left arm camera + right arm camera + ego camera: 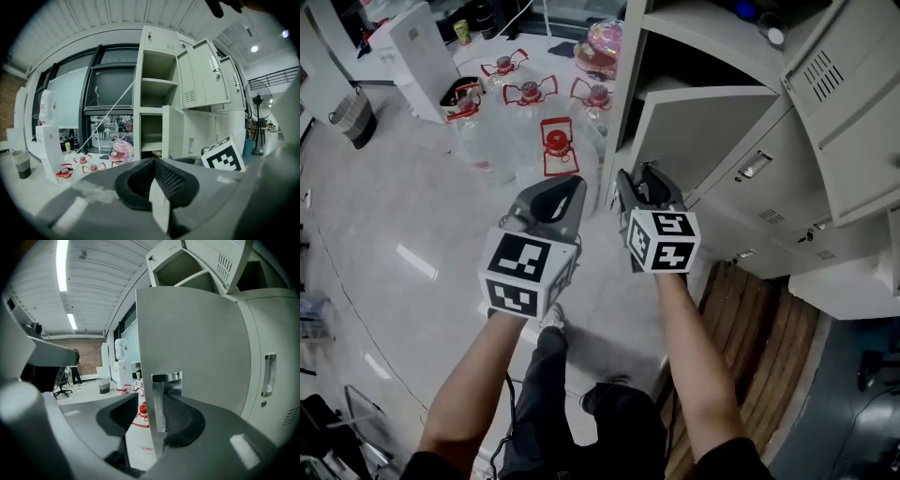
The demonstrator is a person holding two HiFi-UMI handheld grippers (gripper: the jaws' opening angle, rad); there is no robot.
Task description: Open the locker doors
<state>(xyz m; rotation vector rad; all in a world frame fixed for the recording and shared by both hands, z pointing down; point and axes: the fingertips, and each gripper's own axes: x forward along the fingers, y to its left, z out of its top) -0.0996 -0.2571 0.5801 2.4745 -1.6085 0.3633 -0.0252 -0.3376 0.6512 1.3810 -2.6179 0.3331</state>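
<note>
**Locker door** point(703, 127): pale grey sheet metal, flat, with square corners. It stands swung out from the bank of lockers point(825, 112) at about mid-height, and its free edge faces the person. A polished recessed handle point(167, 385) sits just inside that edge.

**Right gripper** point(637, 178): clamped on the door's free edge at the handle. One jaw lies on each face of the door, and the dark ribbed pads are against the metal.

**Left gripper** point(572, 187): jaws closed together on nothing. It is held just beside the right gripper, clear of the door and on the open-floor side.

**Upper door** point(204, 77): open, with a vent grille. The shelves behind it are exposed.

**Floor** point(412, 206): smooth, pale and glossy, giving wide free room to the left of the lockers.

**Water bottles** point(556, 141): clear plastic with red carry handles, clustered on the floor beyond the grippers.

**Wooden strip** point(769, 356): brown planks at the locker base.

**Markings**: black-and-white square patterns on each gripper's cube.
</note>
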